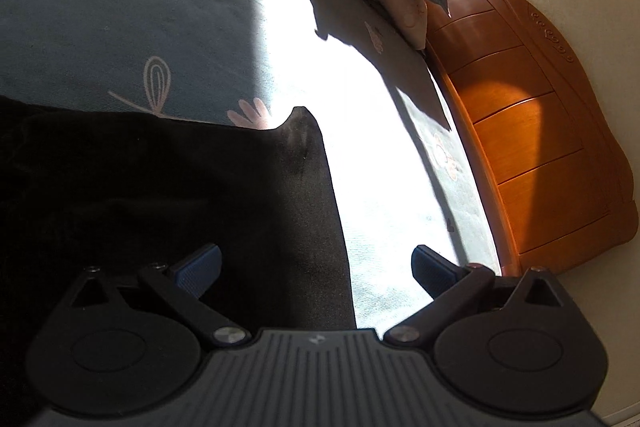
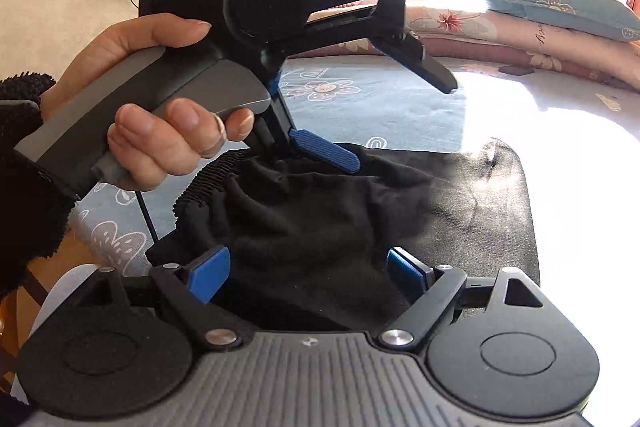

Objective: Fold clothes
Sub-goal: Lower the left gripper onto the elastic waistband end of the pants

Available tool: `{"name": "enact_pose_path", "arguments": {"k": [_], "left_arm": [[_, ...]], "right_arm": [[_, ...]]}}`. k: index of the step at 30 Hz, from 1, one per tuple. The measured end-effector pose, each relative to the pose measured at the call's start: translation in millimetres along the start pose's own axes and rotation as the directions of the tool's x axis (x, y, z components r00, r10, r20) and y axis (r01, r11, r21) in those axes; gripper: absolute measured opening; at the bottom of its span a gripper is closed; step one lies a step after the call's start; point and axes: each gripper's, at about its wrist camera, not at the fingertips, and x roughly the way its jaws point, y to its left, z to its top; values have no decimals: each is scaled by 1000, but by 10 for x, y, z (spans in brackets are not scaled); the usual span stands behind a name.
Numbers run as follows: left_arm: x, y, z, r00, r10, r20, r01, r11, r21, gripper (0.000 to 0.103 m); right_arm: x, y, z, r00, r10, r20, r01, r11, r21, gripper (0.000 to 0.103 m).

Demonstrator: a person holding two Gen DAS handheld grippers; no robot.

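1. The black garment (image 2: 320,219) lies on the bed's blue flowered sheet (image 1: 120,27). It is bunched near the stretchy waistband (image 2: 204,183) and flat toward 2 o'clock in the right wrist view.
2. It looks soft, light and floppy. It will likely sag and slide, so hold it at an edge or the thick waistband.
3. The left gripper (image 1: 316,265) is open wide and holds nothing. Its left pad (image 1: 198,265) is over the cloth; its right pad is over the sunny sheet.
4. The right gripper (image 2: 308,273) is open wide too, with cloth between its pads, not pinched.
5. A hand (image 2: 160,95) holds the left tool at 10 o'clock.
6. The cloth is so dark that folds are hard to see. Bright sun hides the sheet. I cannot tell if it is pants or shorts.
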Motion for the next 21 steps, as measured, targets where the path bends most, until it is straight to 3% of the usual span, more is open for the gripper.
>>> {"name": "enact_pose_path", "arguments": {"k": [6,9,12,18,21], "left_arm": [[68,169,-383,1000,-13,18,15,995,-98,101],[57,142,-476,999,36,28,-34,996,-81,101],[-144,43,-511,995,46,85,-43,998,-34,101],[-830,112,-366,962,94,255,-103,994,21,102],[-1118,340,-211,933,182,311,-191,982,-2,102]], "right_arm": [[-149,-27,-52,999,-42,1,42,999,21,90],[-206,-23,-57,998,-60,9,59,998,22,90],[-265,-18,-78,997,-72,21,71,997,22,90],[-317,-68,-110,995,-95,16,94,995,39,90],[-317,-59,-122,995,-99,12,98,995,36,90]]}}
